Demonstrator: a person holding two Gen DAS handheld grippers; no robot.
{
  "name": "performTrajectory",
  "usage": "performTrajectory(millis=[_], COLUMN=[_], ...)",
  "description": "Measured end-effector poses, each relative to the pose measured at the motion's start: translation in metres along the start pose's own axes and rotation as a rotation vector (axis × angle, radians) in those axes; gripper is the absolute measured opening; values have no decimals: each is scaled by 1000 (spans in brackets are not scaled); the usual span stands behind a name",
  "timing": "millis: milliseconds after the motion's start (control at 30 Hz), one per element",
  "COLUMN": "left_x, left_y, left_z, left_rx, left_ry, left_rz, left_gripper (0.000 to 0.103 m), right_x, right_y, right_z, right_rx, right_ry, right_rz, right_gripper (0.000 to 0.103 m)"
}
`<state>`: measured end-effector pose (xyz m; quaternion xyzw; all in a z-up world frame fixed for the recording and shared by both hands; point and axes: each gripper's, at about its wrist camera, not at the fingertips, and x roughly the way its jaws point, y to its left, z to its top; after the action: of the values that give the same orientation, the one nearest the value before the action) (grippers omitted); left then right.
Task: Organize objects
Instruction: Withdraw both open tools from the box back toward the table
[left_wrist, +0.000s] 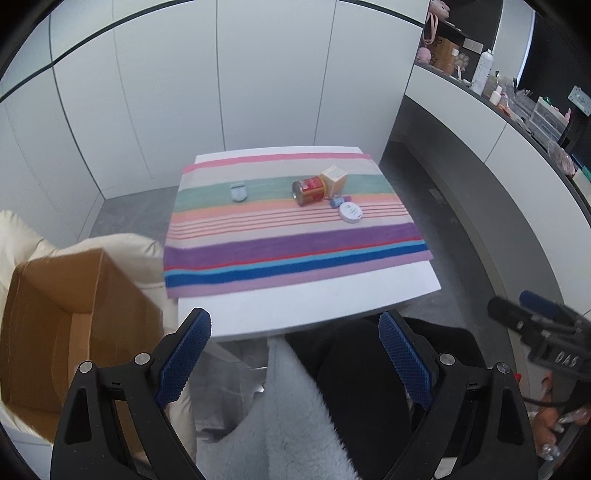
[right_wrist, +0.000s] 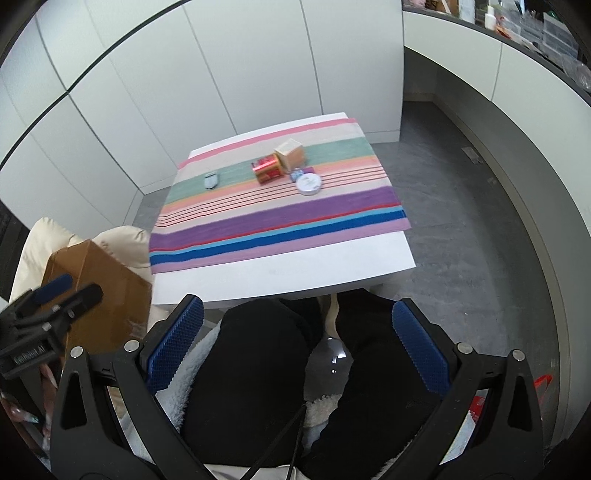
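On a striped cloth over a white table lie a red can on its side, a beige cube box, a round white tin, a small blue item and a pale blue case. My left gripper is open and empty, held back from the table's near edge. My right gripper is open and empty, above the person's lap.
An open cardboard box sits on a cream cushion left of the table. White wall panels stand behind. A curved counter with bottles runs along the right. Grey floor lies right of the table.
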<state>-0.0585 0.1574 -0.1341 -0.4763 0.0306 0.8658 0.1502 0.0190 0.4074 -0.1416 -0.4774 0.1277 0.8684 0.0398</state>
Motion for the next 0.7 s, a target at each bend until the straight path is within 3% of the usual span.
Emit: performTrajectory(millis=[267,500,700], left_x=[31,61,104], left_y=[-6,-5,7], left_z=[43,89,124], left_rx=[17,67,74], left_ry=[9,-31,10], left_rz=[7,100,123], left_gripper=[94,94,94], right_x=[28,63,107], right_y=[-12,-20,-19], right_z=[19,46,77], right_rx=[12,-4,-51], right_ry=[24,27,33], right_rz=[-28,-64,-91], right_gripper=[103,103,103])
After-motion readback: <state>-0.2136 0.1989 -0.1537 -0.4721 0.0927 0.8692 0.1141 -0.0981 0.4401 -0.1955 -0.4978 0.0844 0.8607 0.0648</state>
